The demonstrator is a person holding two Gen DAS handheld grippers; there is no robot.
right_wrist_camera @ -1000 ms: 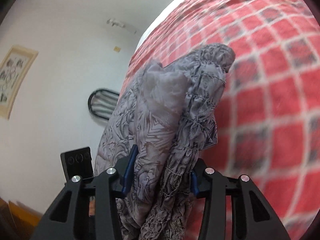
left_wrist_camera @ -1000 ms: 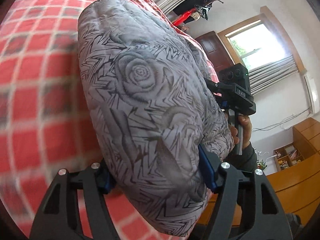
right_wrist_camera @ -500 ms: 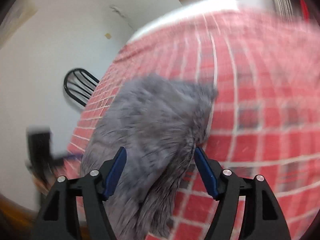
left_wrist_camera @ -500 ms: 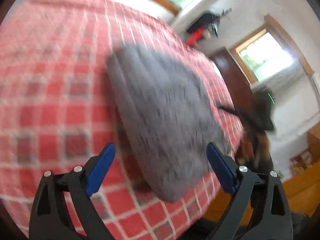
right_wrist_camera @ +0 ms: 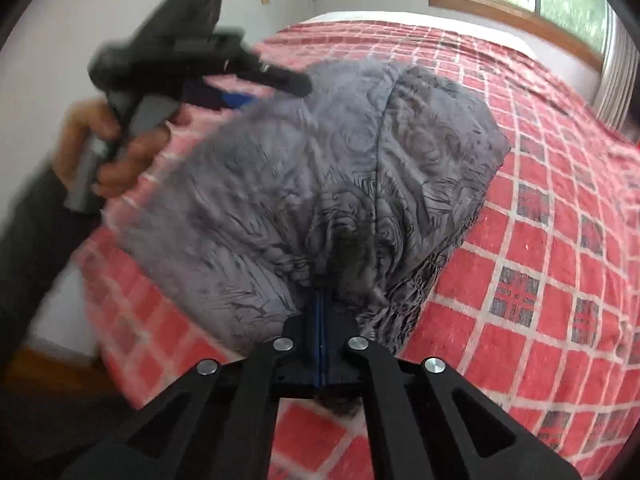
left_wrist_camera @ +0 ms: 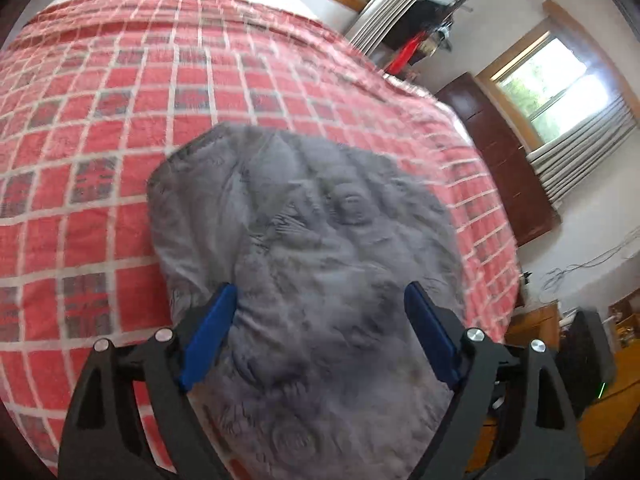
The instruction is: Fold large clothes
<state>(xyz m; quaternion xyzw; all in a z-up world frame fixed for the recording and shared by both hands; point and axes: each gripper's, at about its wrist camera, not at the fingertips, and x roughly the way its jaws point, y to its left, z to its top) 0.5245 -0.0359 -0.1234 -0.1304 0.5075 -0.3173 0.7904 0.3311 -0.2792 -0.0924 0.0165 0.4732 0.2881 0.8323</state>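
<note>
A folded grey garment with a black rose print (left_wrist_camera: 320, 240) lies on the red checked bedspread (left_wrist_camera: 100, 140) near the bed's front edge. My left gripper (left_wrist_camera: 320, 320) is open and hovers above the garment's near part, its blue pads apart. In the right wrist view the garment (right_wrist_camera: 320, 160) lies in a bundle, and my right gripper (right_wrist_camera: 322, 304) is shut, its blue pads pressed together at the garment's near edge. Whether cloth is pinched between them is hidden. My left gripper (right_wrist_camera: 256, 88) also shows there, held by a hand over the garment's far left side.
The bed's front edge drops to a wooden floor (right_wrist_camera: 48, 368). A dark wooden door (left_wrist_camera: 500, 160) and a window (left_wrist_camera: 560, 84) stand beyond the bed's right side. A white wall (right_wrist_camera: 80, 0) lies left of the bed.
Both grippers let go of the garment, which dropped onto the bed. The left gripper opened wide and pulled back above it. The right gripper opened, then shut at the garment's near edge.
</note>
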